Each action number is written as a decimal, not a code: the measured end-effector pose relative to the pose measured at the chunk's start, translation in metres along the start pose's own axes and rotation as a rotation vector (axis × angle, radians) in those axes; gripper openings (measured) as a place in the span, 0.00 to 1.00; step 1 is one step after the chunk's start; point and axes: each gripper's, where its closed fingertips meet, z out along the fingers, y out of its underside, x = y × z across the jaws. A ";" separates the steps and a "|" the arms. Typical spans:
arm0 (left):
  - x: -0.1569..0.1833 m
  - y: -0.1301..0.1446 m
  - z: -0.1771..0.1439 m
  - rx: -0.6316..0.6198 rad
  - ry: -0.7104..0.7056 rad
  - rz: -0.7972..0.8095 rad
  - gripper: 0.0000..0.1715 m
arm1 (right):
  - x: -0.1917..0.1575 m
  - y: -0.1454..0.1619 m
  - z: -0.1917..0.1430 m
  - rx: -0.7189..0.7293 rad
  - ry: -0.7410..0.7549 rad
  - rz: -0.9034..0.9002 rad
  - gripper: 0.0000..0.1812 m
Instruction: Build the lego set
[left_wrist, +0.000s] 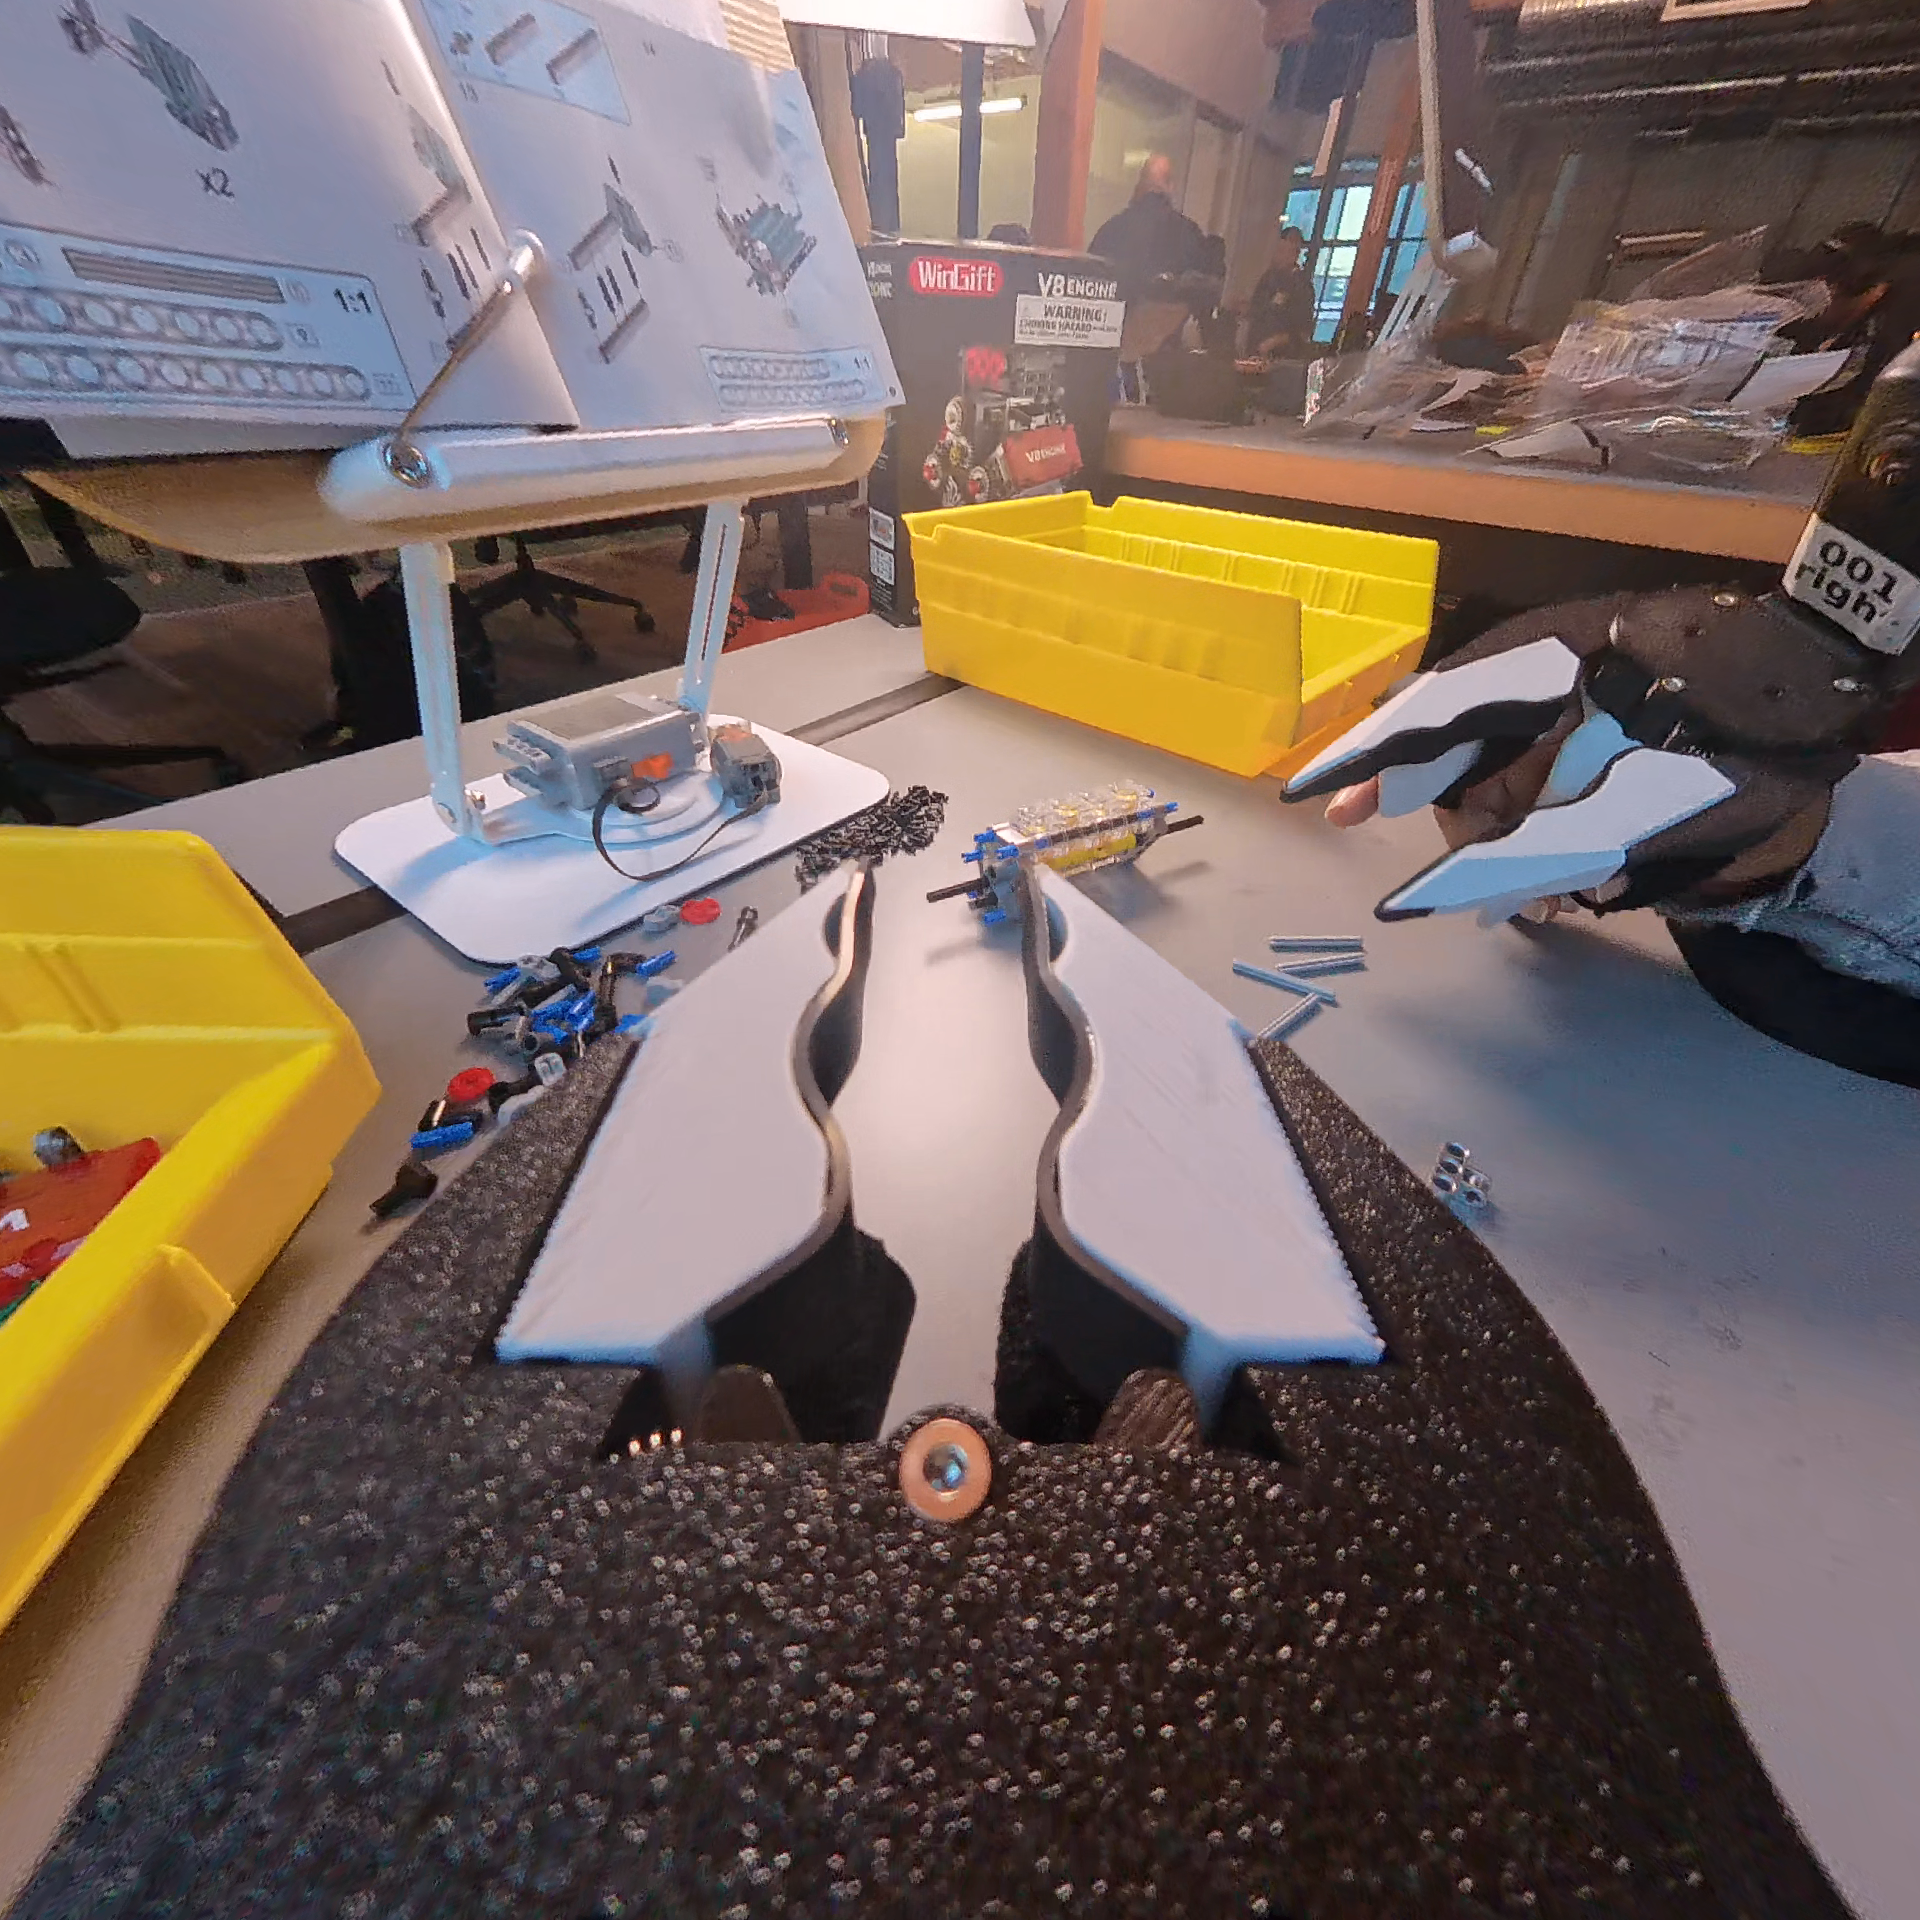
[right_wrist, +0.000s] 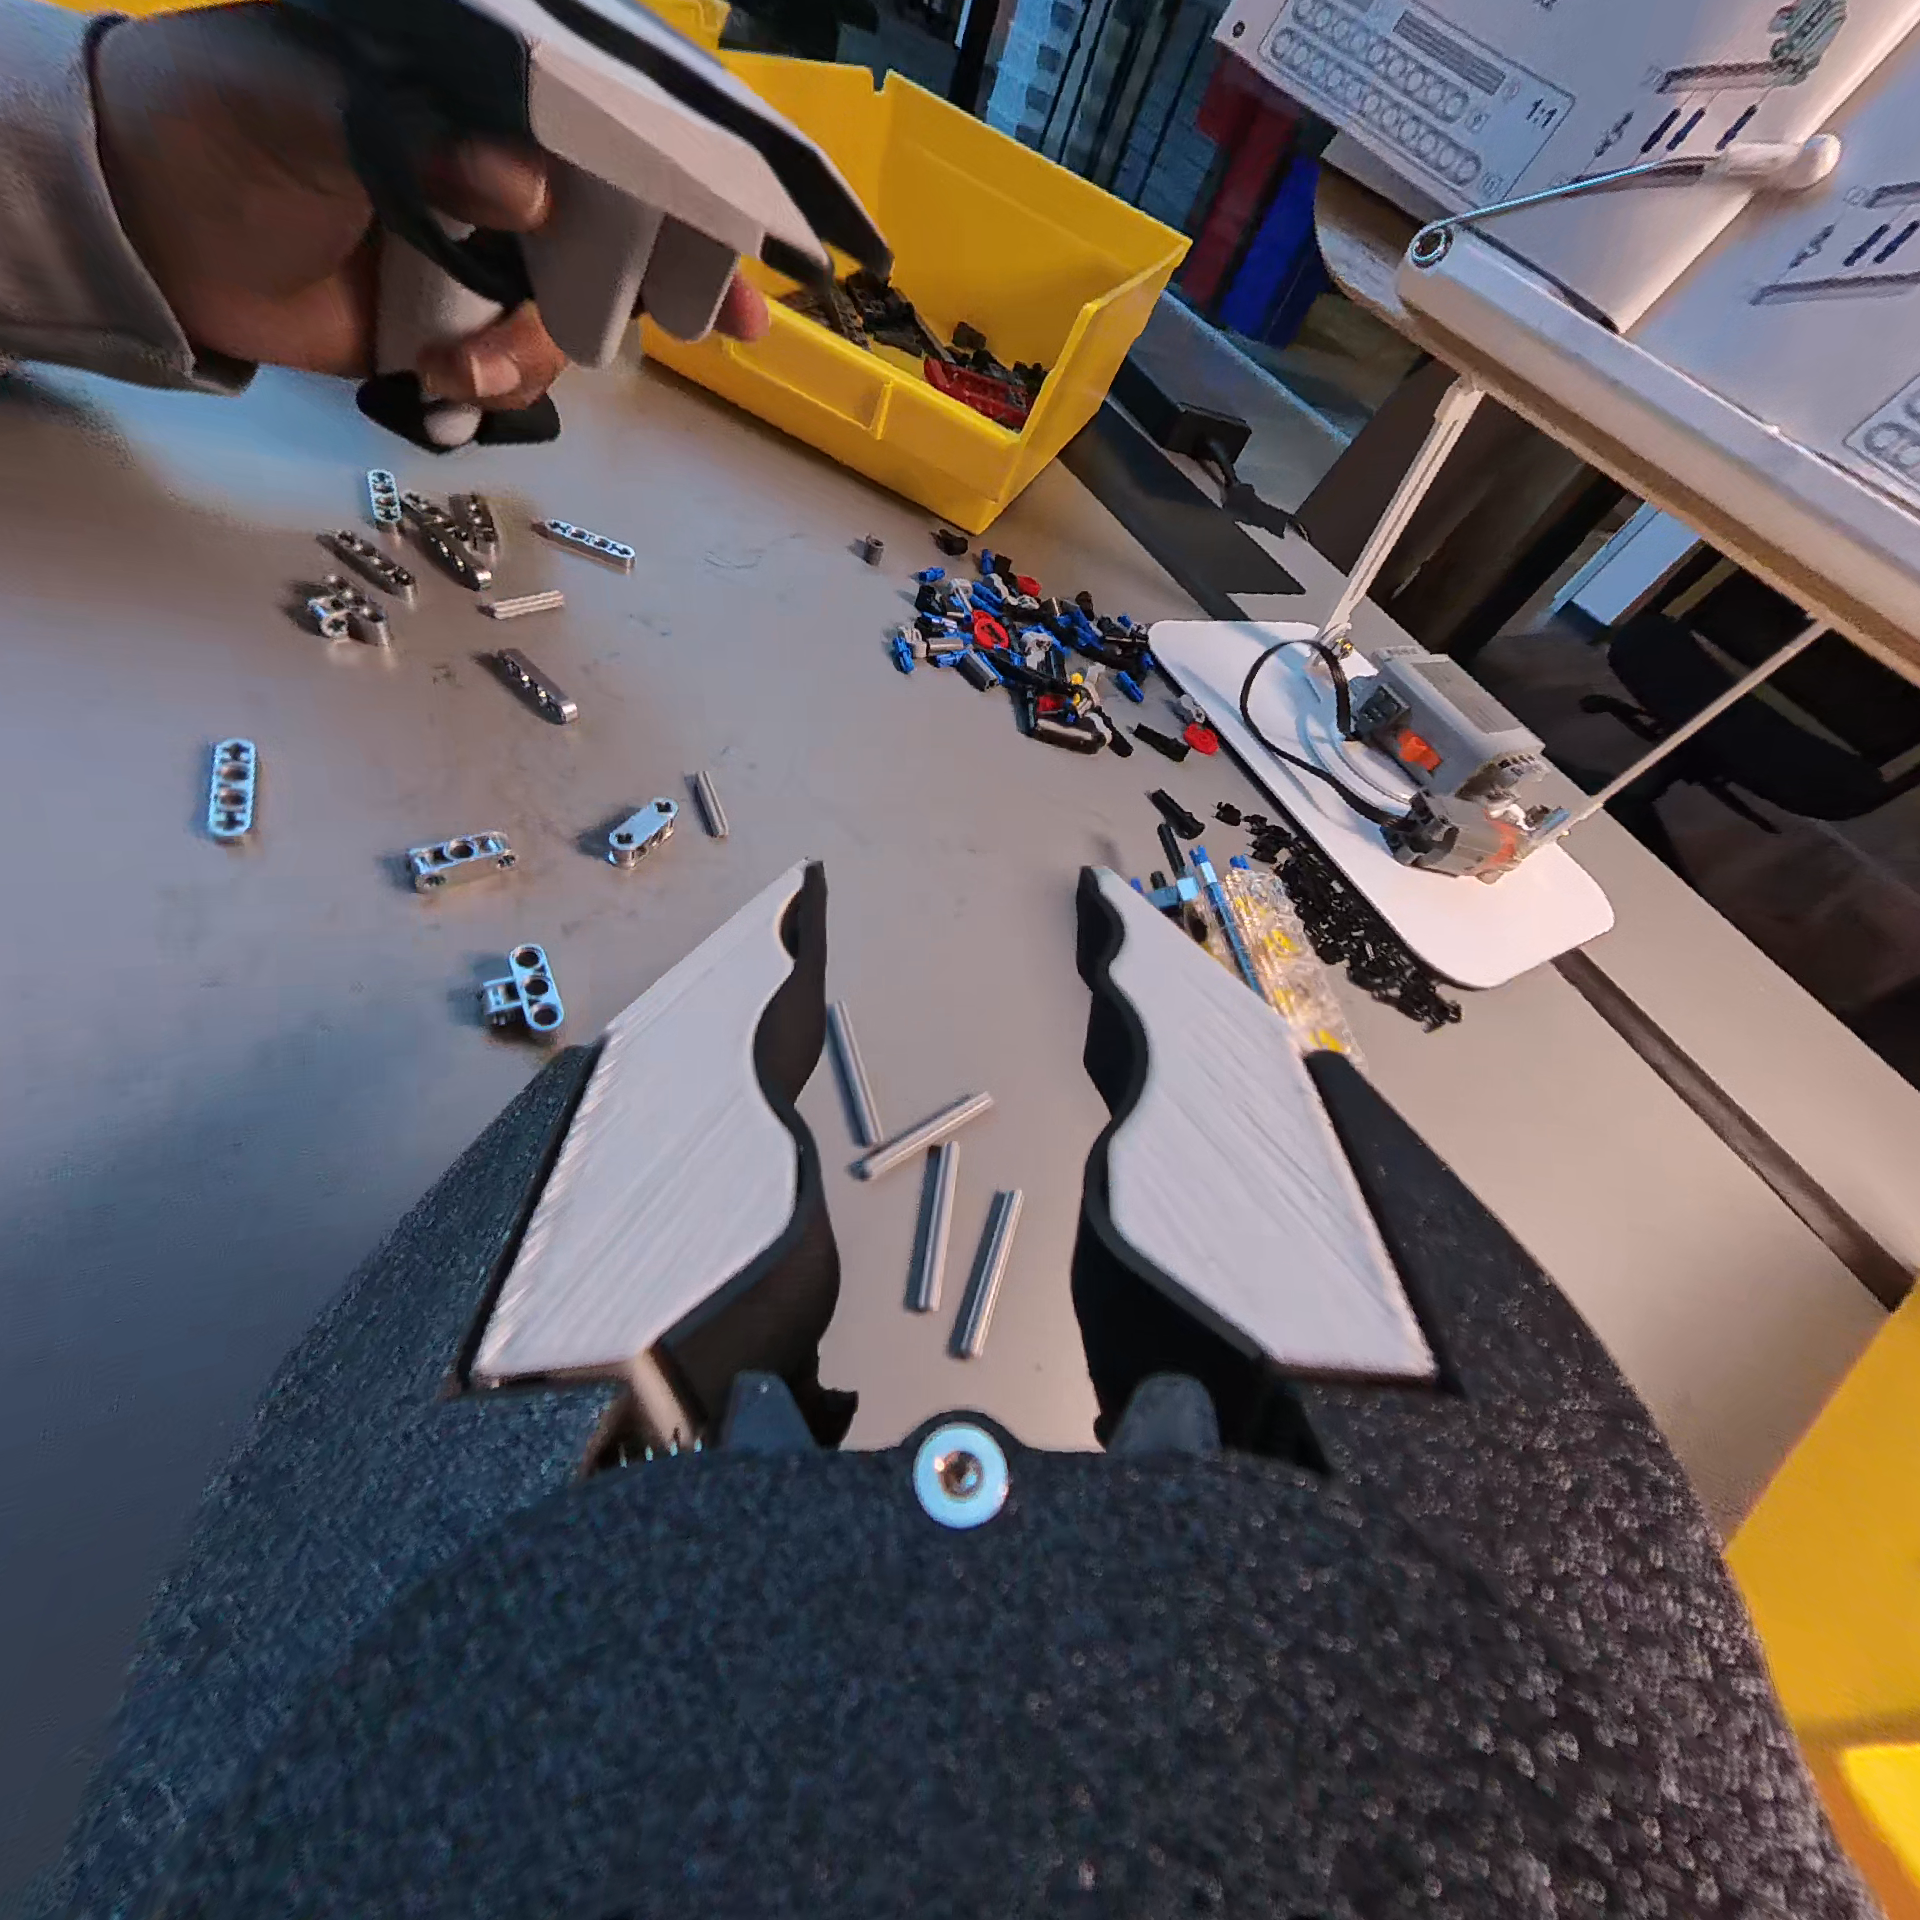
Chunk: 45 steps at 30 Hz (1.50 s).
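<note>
Grey axle rods (right_wrist: 935, 1174), four of them, lie loose on the grey table (right_wrist: 727, 707) directly between the two fingers of the right gripper (right_wrist: 951, 883). These fingers are spread wide and grip nothing; no finger touches a rod. Just beyond the tip of its right finger (right_wrist: 1226, 1122) lies a small engine block assembly (right_wrist: 1262, 940) with clear and yellow parts and blue pins. Left of its left finger, flat grey beams (right_wrist: 457, 860) are scattered on the table.

Farther ahead, the left gripper (right_wrist: 831, 265) hangs over a yellow bin (right_wrist: 1039, 312) with dark and red pieces inside. In the left wrist view its fingers (left_wrist: 717, 1091) are also apart, with a narrower gap, and hold nothing. The same assembly (left_wrist: 1070, 842) sits just past its right fingertip, and a heap of blue, black and red connectors (left_wrist: 551, 997) lies beside its left finger. Ahead of the tips stands a white booklet stand (left_wrist: 582, 873), with a grey battery box (left_wrist: 603, 753) on its base.
</note>
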 end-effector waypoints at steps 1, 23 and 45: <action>0.000 0.003 0.001 -0.009 0.003 -0.005 0.15 | 0.001 -0.003 0.004 0.011 -0.001 0.005 0.25; -0.003 0.000 -0.002 0.039 -0.126 0.162 0.25 | 0.006 -0.053 0.031 0.224 0.024 0.062 0.32; -0.010 0.000 -0.008 0.018 -0.138 0.134 0.29 | -0.017 -0.043 0.040 0.152 -0.064 0.004 0.19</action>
